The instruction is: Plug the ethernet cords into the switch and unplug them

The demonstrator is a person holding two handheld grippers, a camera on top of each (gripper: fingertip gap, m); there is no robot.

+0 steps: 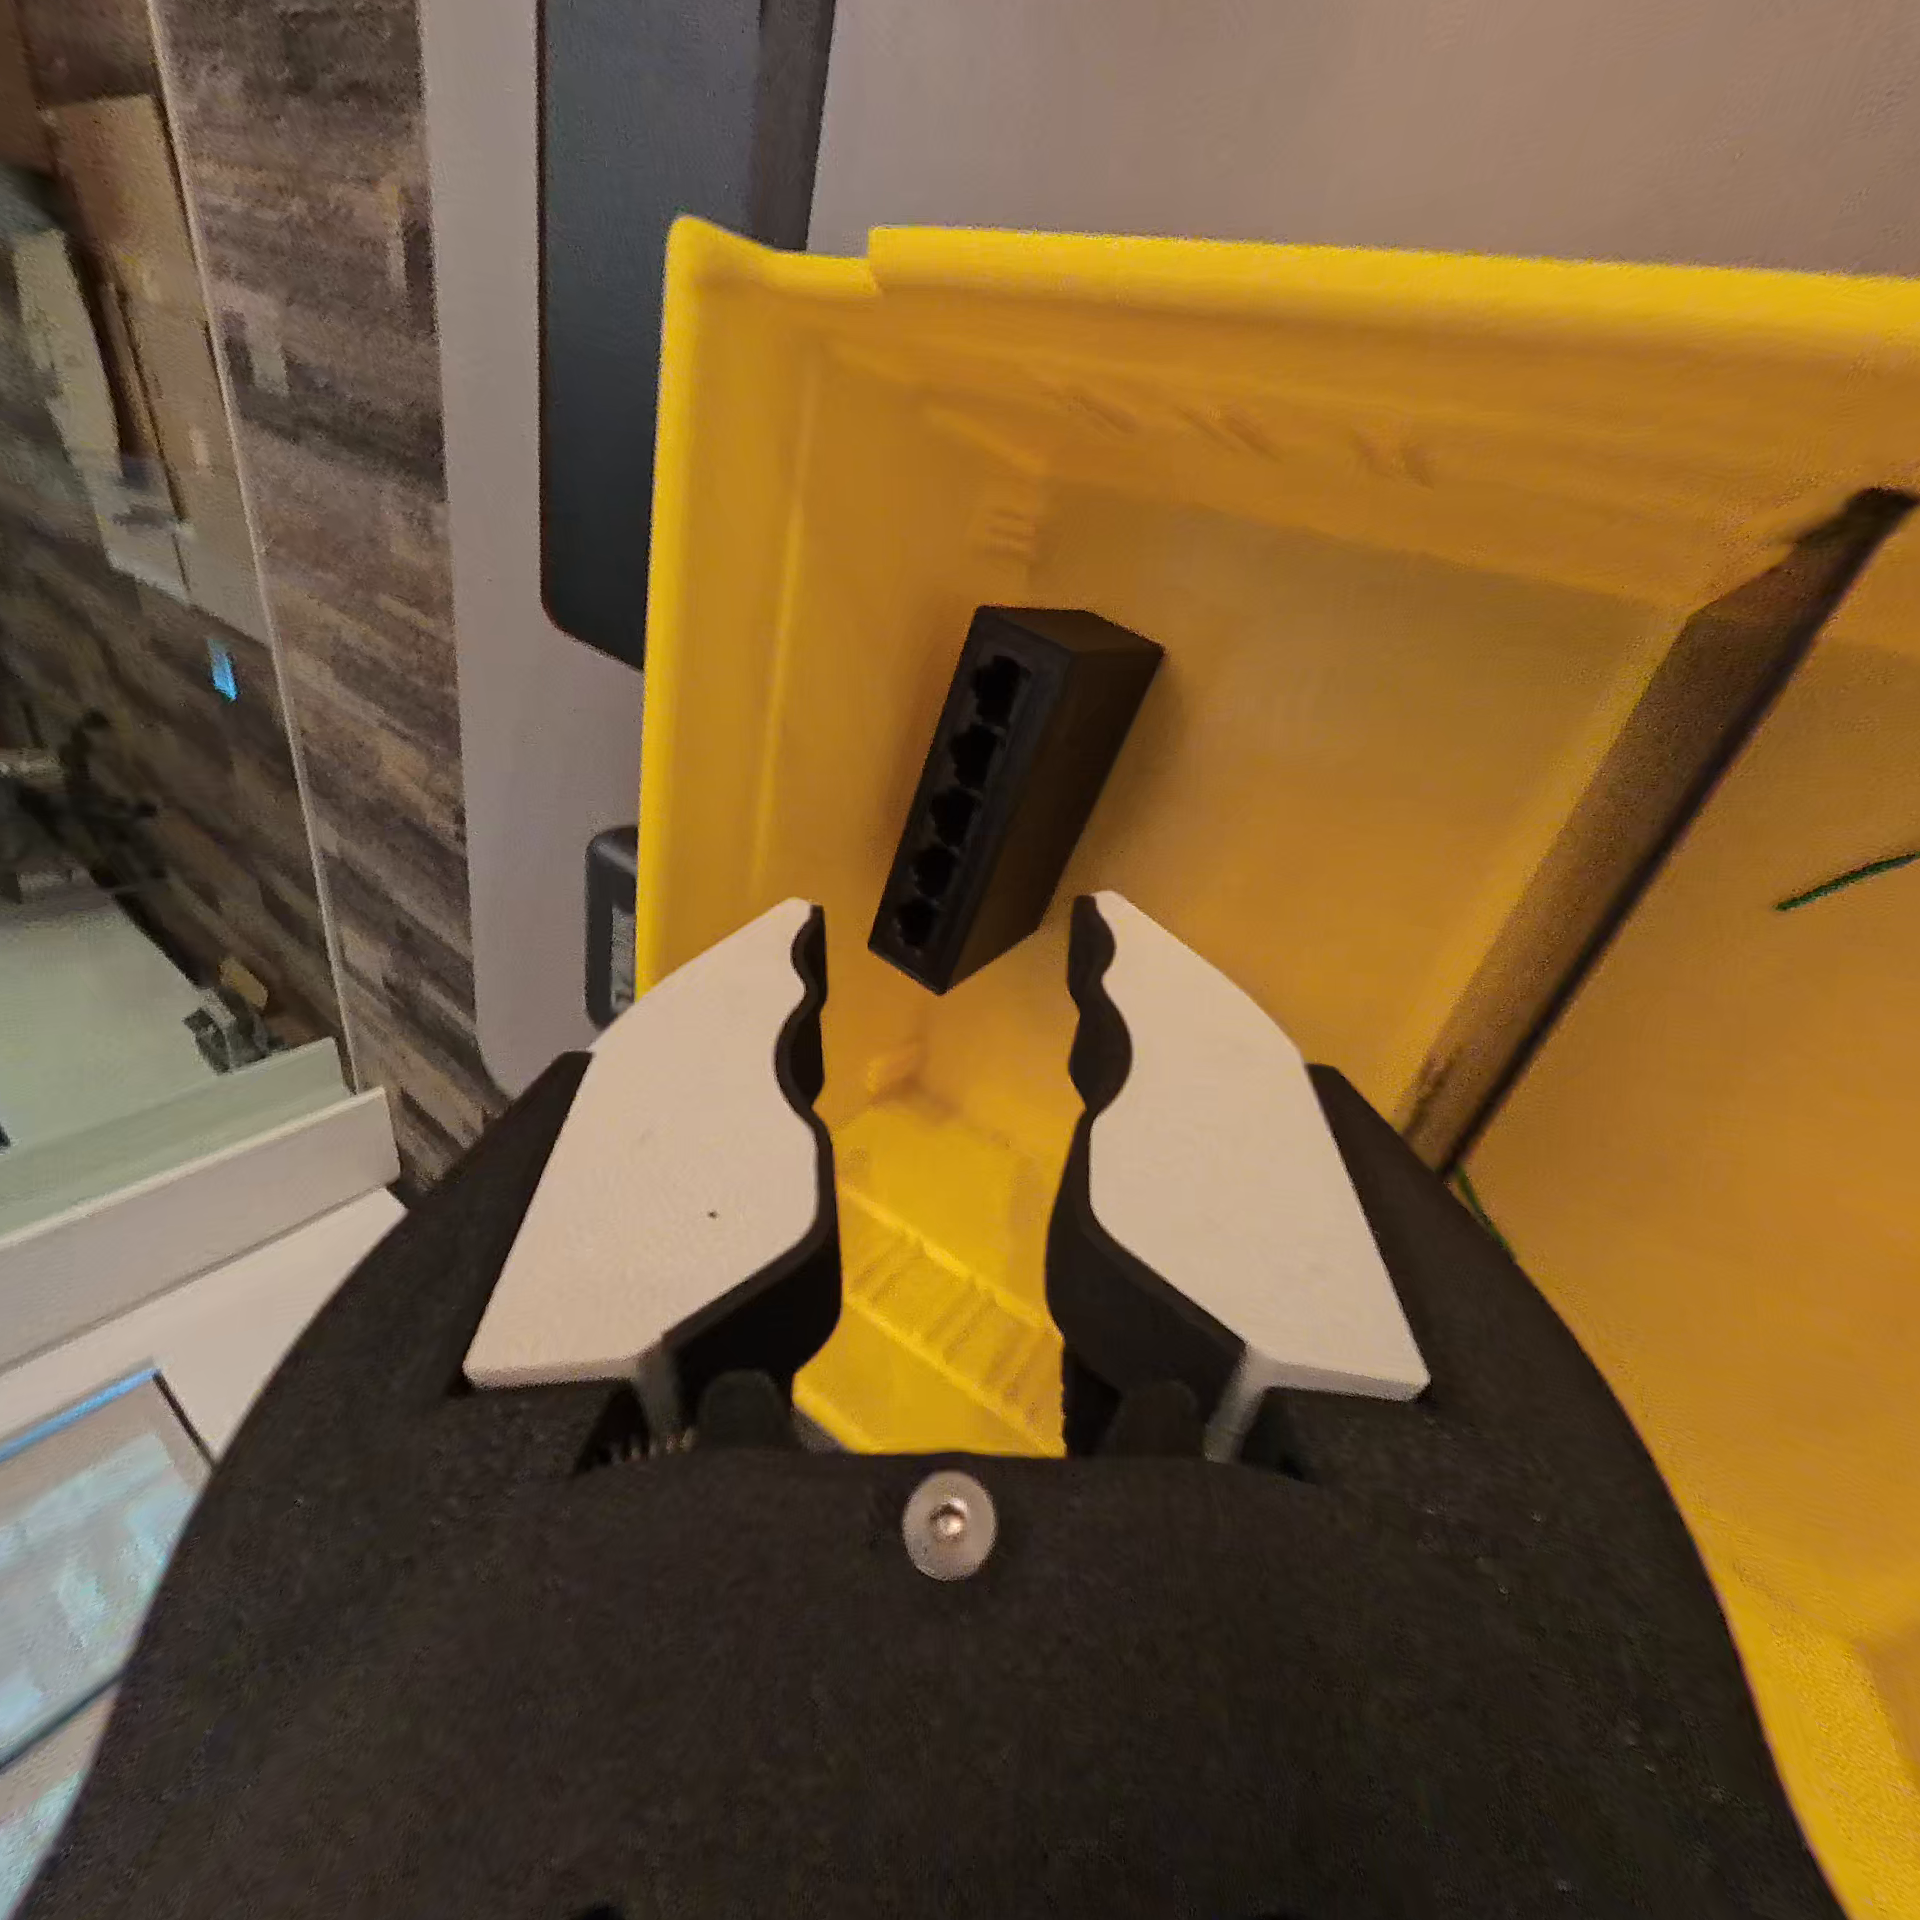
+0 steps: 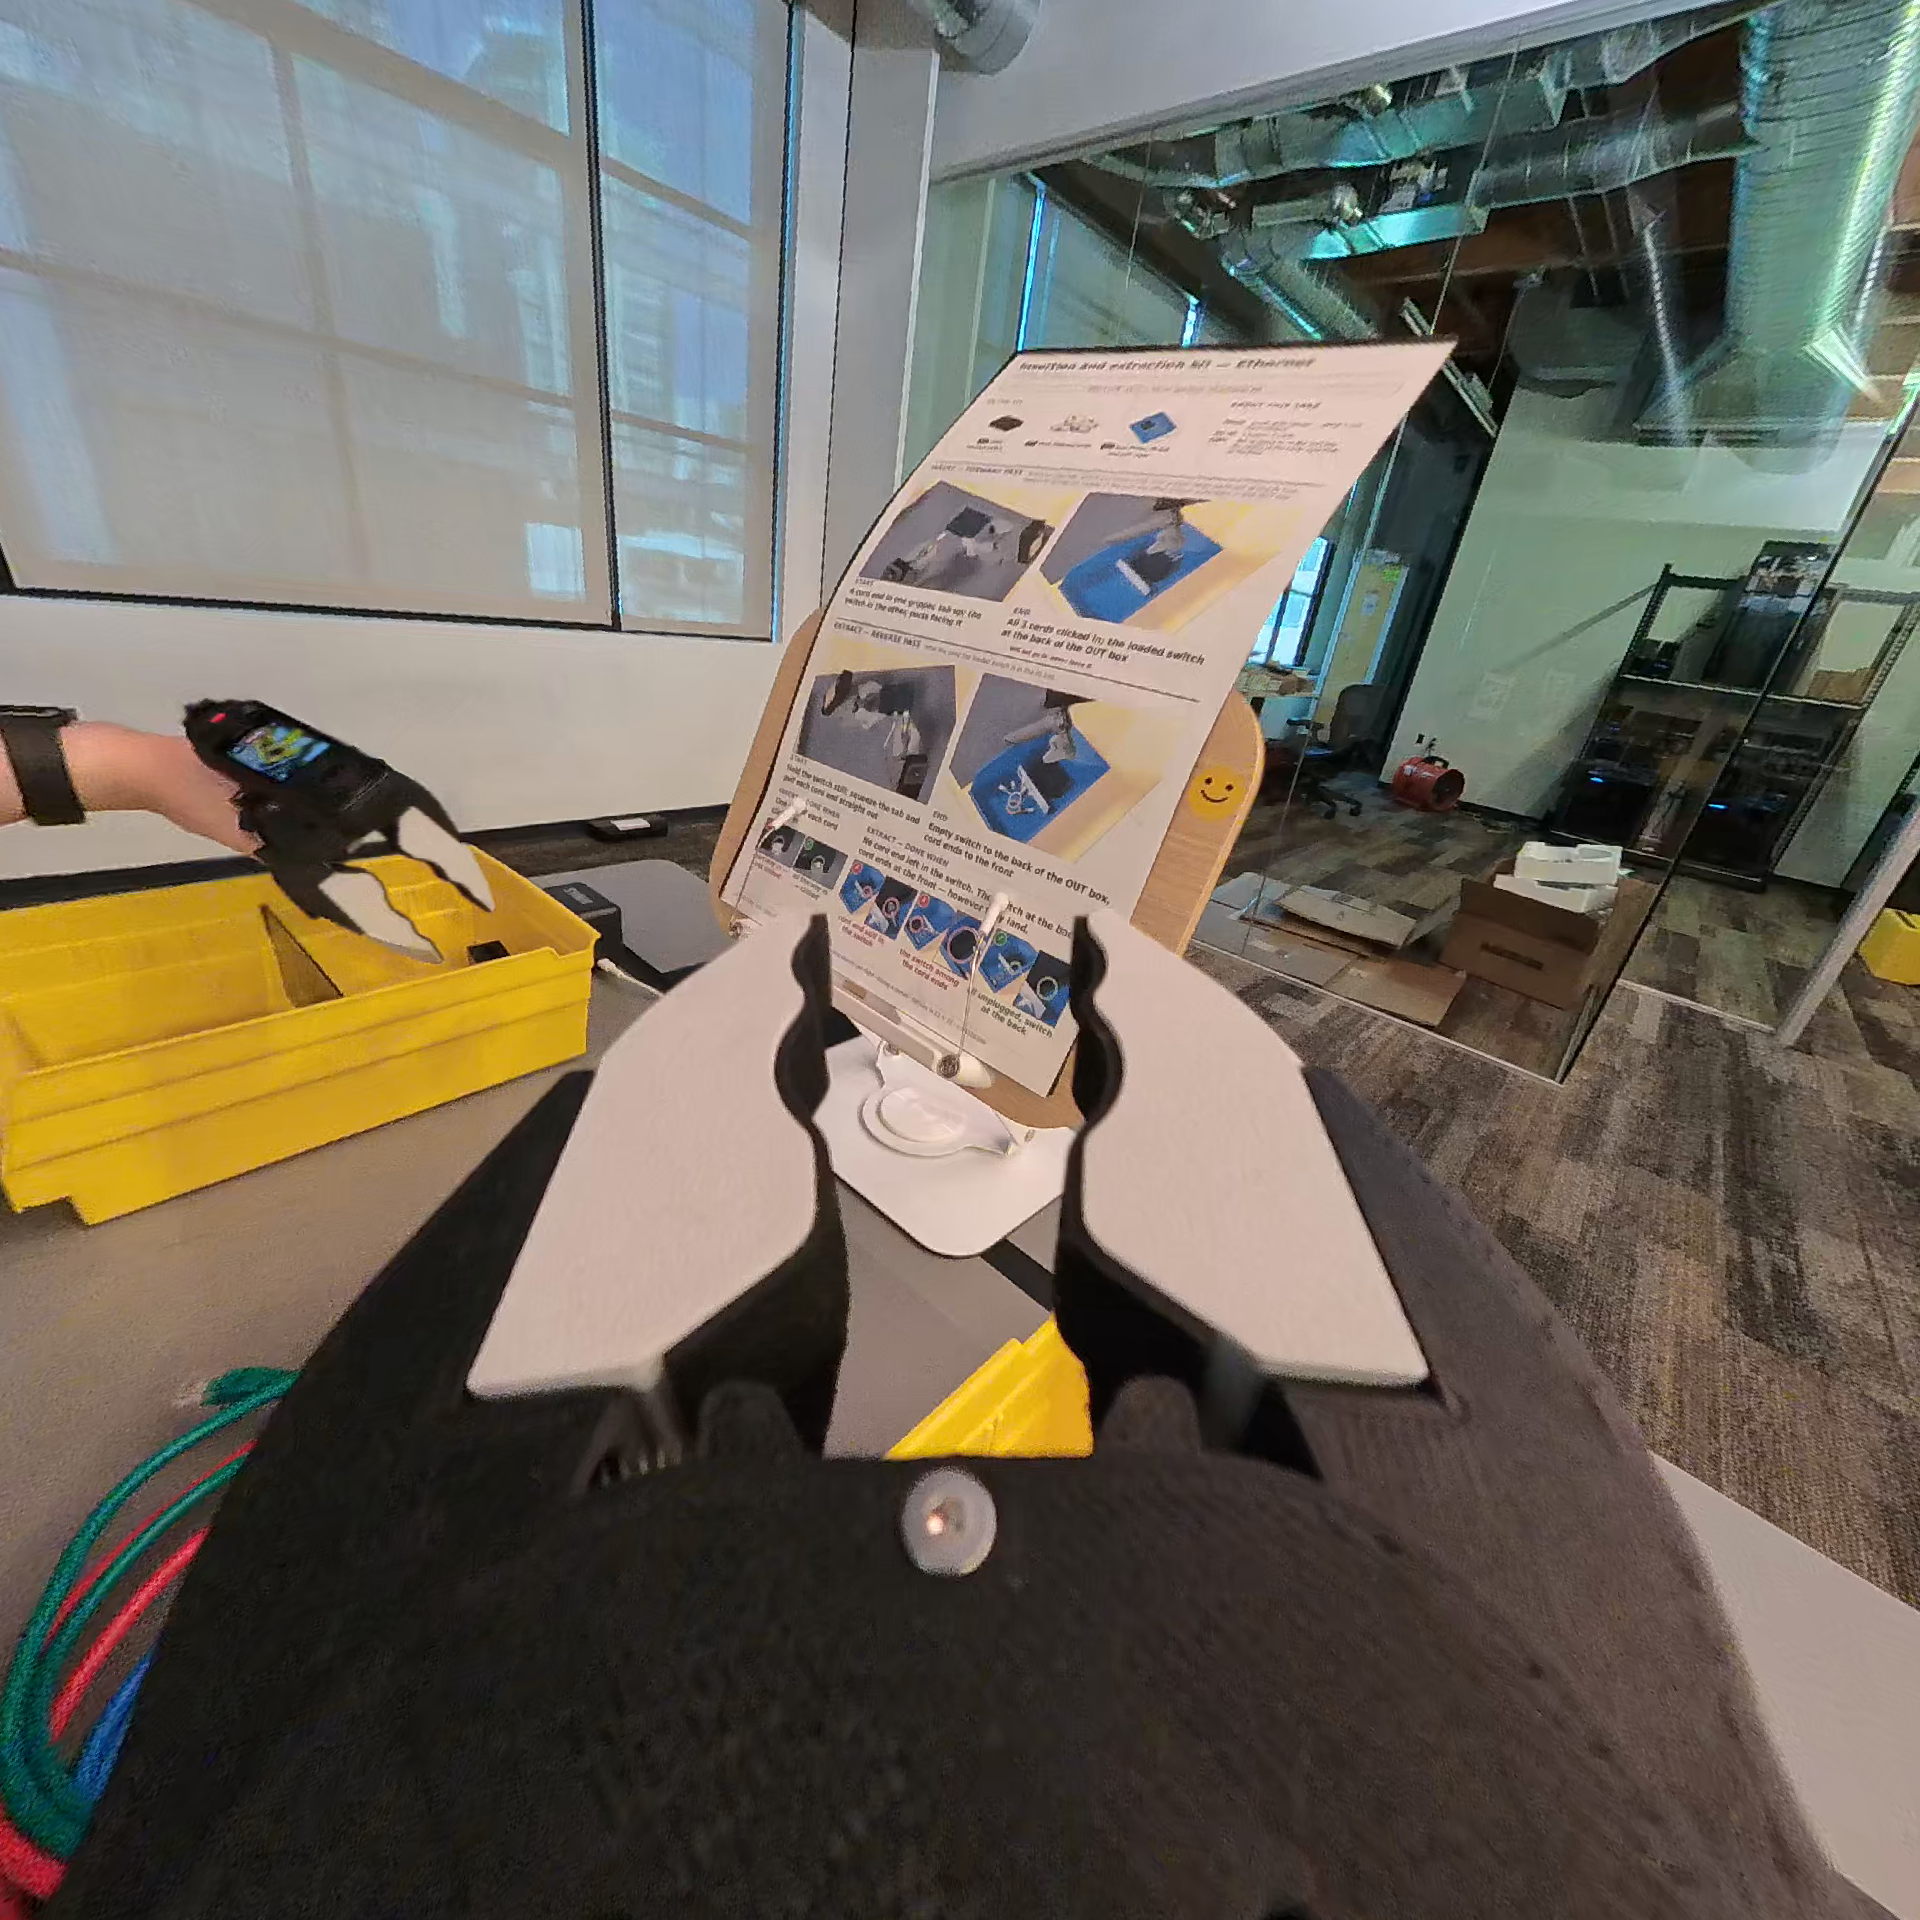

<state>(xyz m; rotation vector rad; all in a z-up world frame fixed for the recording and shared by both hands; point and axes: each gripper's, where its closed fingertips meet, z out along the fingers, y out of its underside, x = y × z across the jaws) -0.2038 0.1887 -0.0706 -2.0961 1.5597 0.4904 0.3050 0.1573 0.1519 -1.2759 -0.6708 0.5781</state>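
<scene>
Left gripper (image 1: 945, 935) fills the near view, fingers spread wide, nothing between them. Just beyond its tips lies the black switch (image 1: 1013, 795), on the floor of a yellow bin (image 1: 1351, 343), ports facing left, all five sockets bare. A dark divider (image 1: 1662, 790) crosses the bin to the right of the switch.

Right gripper (image 2: 951, 961) is likewise spread and empty, held above the desk (image 2: 260, 1247), aimed at a propped instruction sheet (image 2: 1091, 665) on a white stand (image 2: 935, 1174). Green, red and blue cords (image 2: 94, 1579) lie at the near left edge of that view, not held, well apart from the switch. From here the left gripper shows far off to the left, tips down inside the bin.

Step in hand, as judged: reaching for the switch; no cord plugged yet.

Risks:
- Switch sits skewed to the fingers. Closing now could catch one corner and spin or skid it across the smooth bin floor.
- Pinching across the port face could cover the sockets the cords need.
- Bin wall and divider crowd the approach; a finger may knock them.
- Cords are tangled together; lifting one may drag the others.
</scene>
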